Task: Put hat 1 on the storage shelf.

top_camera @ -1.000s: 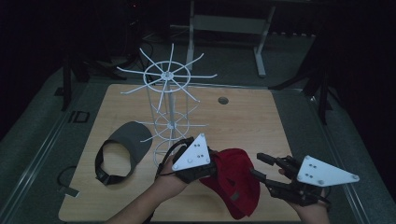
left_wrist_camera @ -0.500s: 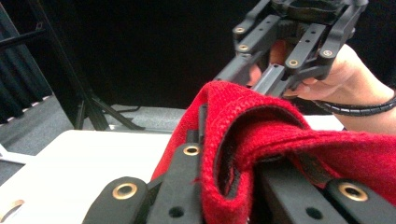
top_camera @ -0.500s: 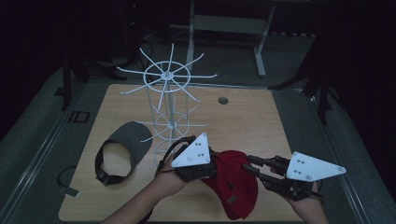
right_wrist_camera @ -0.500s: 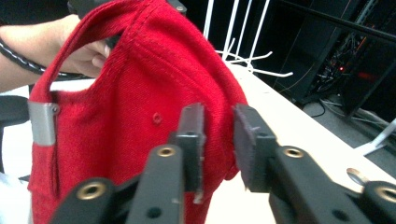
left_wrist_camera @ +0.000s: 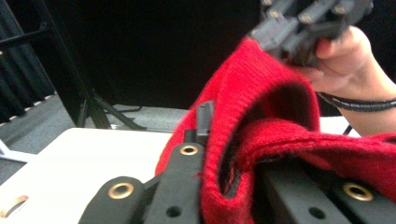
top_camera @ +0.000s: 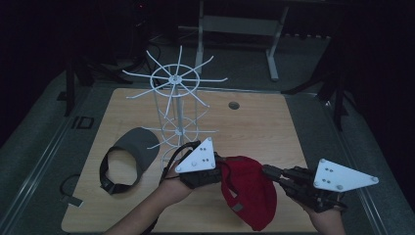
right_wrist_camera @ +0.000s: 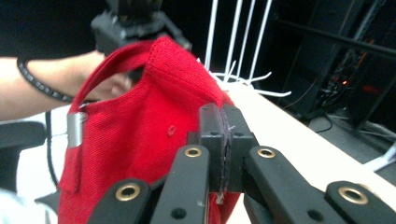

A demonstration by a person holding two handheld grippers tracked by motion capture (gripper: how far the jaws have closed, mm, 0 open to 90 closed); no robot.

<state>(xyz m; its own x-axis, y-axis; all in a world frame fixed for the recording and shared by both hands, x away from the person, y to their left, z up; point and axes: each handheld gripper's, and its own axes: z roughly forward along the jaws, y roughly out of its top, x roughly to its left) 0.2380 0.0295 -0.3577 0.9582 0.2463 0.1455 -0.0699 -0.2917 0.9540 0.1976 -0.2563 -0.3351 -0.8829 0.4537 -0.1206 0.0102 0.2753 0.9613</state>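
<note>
Red knit fabric of the cap (top_camera: 247, 190) is pinched between the jaws of the left gripper (left_wrist_camera: 219, 154), and the right gripper (right_wrist_camera: 223, 140) has its jaws pressed together at the cap's opposite edge. The cap hangs between both grippers above the wooden table (top_camera: 254, 127). Behind it stands a white wire rack (top_camera: 175, 105), and a grey visor (top_camera: 128, 156) lies to its left.

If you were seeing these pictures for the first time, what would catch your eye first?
A bright red knitted cap is held up near the table's front edge between the left gripper and the right gripper. Behind it stands a tall white wire display rack, with a grey visor cap lying flat to its left.
</note>
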